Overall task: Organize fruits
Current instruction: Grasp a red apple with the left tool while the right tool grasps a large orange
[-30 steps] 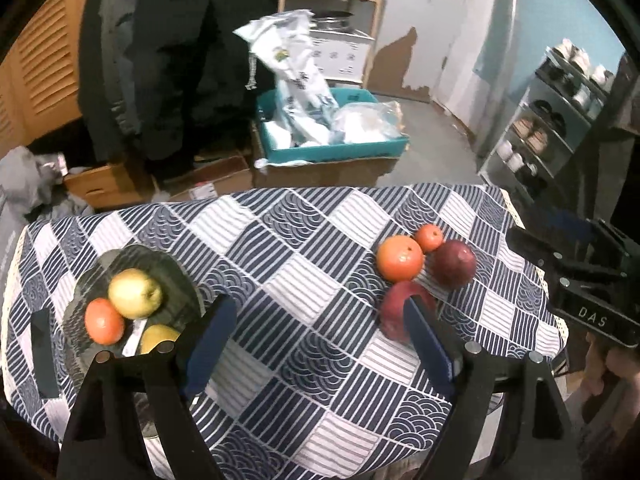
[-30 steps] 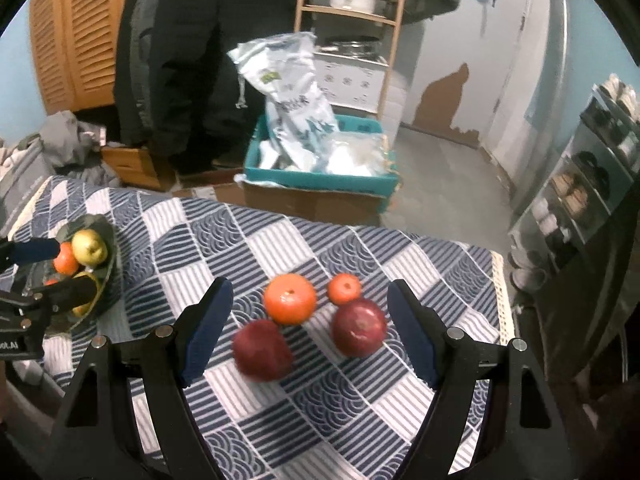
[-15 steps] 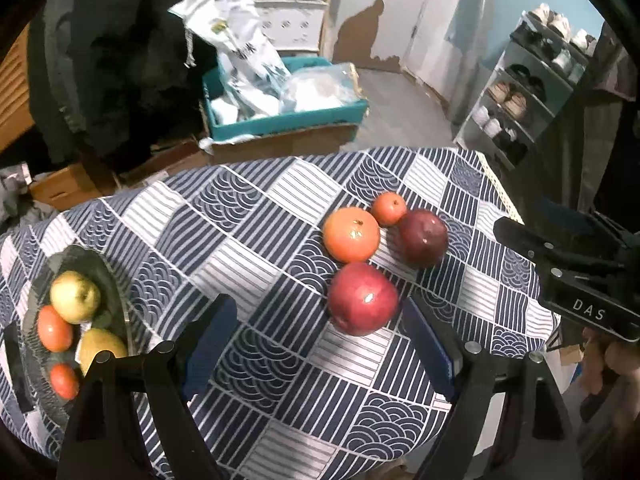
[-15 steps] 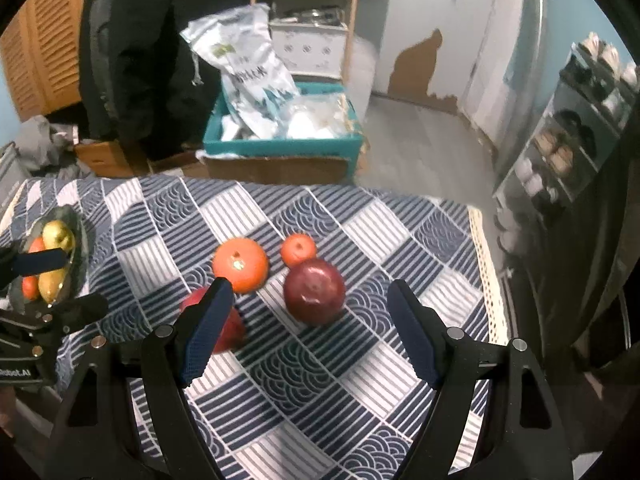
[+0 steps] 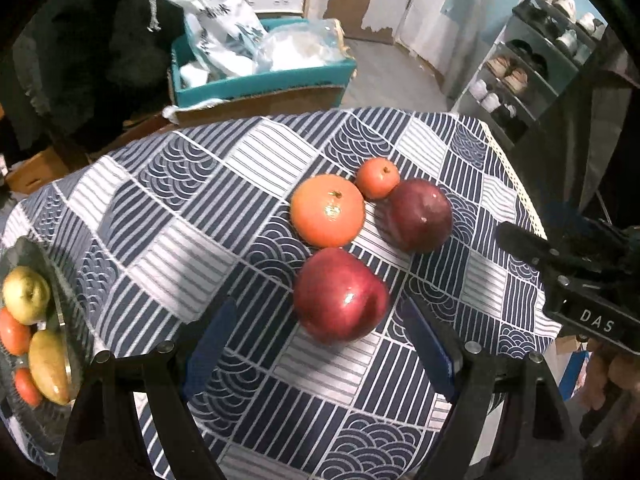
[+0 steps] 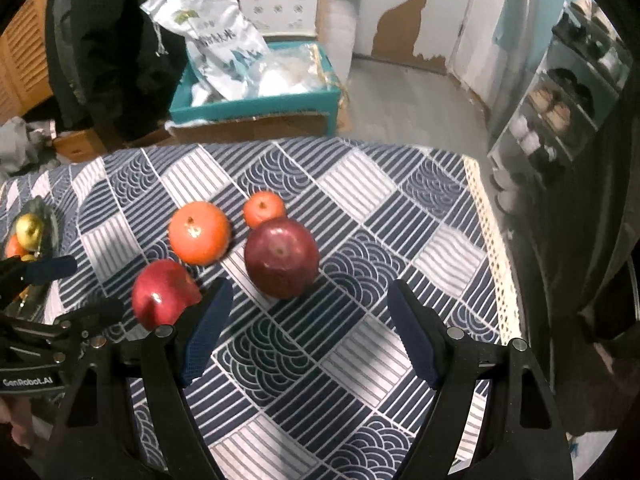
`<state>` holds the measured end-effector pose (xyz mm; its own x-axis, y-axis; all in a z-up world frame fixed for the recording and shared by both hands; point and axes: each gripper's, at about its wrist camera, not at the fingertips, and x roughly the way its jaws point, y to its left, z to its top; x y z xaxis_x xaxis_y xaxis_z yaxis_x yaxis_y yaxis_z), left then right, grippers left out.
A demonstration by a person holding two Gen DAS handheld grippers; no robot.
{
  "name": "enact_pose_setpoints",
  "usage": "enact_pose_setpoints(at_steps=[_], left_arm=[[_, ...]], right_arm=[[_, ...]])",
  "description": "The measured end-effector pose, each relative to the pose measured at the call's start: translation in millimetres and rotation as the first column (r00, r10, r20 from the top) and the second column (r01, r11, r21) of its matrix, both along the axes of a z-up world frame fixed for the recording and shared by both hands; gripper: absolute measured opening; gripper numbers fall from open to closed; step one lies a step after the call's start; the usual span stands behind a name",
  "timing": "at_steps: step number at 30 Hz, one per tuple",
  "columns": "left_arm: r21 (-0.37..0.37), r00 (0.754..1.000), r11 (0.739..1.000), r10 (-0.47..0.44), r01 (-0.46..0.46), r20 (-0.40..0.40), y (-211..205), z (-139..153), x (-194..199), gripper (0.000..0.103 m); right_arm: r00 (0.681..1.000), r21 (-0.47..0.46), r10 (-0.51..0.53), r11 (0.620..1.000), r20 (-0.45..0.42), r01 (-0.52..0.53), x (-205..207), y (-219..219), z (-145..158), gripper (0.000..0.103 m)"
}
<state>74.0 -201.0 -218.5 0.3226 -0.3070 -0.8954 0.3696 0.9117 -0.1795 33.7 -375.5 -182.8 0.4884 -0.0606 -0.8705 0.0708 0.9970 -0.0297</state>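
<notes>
Four fruits sit bunched on the patterned tablecloth: a bright red apple, a darker red apple, a big orange and a small tangerine. In the left wrist view the bright apple is dead centre, the orange at 12 o'clock from it and the dark apple at 1 or 2 o'clock. The dark dish with pears and tangerines sits way off at 9 o'clock.

Left gripper is spread wide, nothing in it, bracketing the bright apple without touching. Right gripper is also apart and empty, lined up below the dark apple.

Handling-wise I'd guess apples are firm, fairly heavy and glossy, so slippery. Grab across the widest middle, not the top. They're round too, so a nudge could send one rolling into its neighbours.
</notes>
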Motion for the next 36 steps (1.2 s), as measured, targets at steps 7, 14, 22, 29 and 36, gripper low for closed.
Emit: enact_pose_setpoints(at_steps=[7, 14, 22, 29, 36], left_arm=[[0.012, 0.998, 1.000, -0.011, 0.012, -0.065, -14, -28, 11, 0.086], [0.008, 0.992, 1.000, -0.011, 0.012, -0.127, -22, -49, 18, 0.086], [0.015, 0.985, 1.000, -0.020, 0.023, -0.174, -27, -69, 25, 0.083], [-0.005, 0.982, 0.997, -0.072, 0.072, -0.176, -28, -73, 21, 0.076], [0.034, 0.992, 0.999, -0.027, 0.031, -0.127, -7, -62, 20, 0.076]], right_arm=[[0.997, 0.028, -0.031, 0.999, -0.065, 0.033, 7, -9, -27, 0.079], [0.993, 0.028, -0.051, 0.998, -0.106, 0.054, 11, -17, -44, 0.080], [0.992, 0.036, -0.050, 0.998, -0.114, 0.055, 15, -18, -48, 0.079], [0.994, 0.043, -0.033, 0.998, -0.104, 0.038, 19, -13, -45, 0.080], [0.997, 0.080, 0.014, 0.997, -0.078, -0.008, 26, 0, -40, 0.080]])
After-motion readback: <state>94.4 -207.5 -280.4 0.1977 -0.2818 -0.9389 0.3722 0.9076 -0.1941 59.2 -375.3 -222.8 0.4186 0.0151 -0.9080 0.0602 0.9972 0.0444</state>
